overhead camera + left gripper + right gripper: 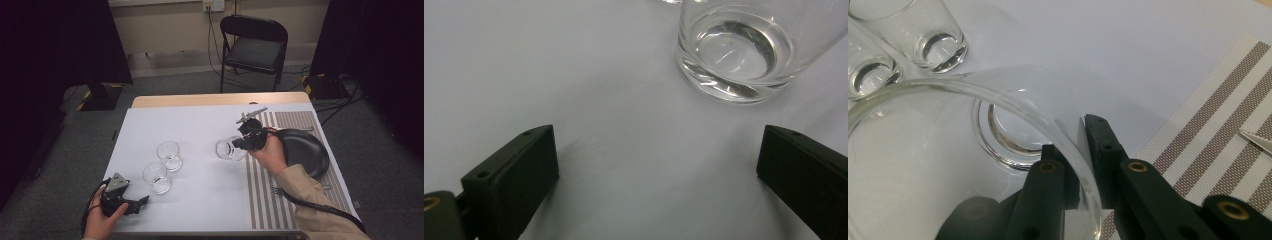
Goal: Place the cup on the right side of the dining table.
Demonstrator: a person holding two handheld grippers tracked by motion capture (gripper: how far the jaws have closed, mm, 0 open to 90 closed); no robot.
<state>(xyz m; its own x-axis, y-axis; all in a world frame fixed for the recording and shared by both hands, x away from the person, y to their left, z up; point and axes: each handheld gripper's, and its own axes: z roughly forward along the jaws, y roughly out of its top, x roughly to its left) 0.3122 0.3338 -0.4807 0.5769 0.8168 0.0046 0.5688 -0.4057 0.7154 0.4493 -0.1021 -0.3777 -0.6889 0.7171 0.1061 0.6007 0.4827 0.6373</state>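
My right gripper is shut on the rim of a clear drinking glass, one jaw inside and one outside the wall. The glass stands at the left edge of a striped placemat, and I cannot tell whether its base rests on the table. Two more clear glasses stand side by side on the white table at the left. Near the front left edge my left gripper is open, jaws wide apart, nothing between them. The nearer glass stands just ahead of it.
A black plate lies on the placemat at the right, a fork at its near end. A knife tip lies on the mat. Behind the table a black folding chair stands on the floor.
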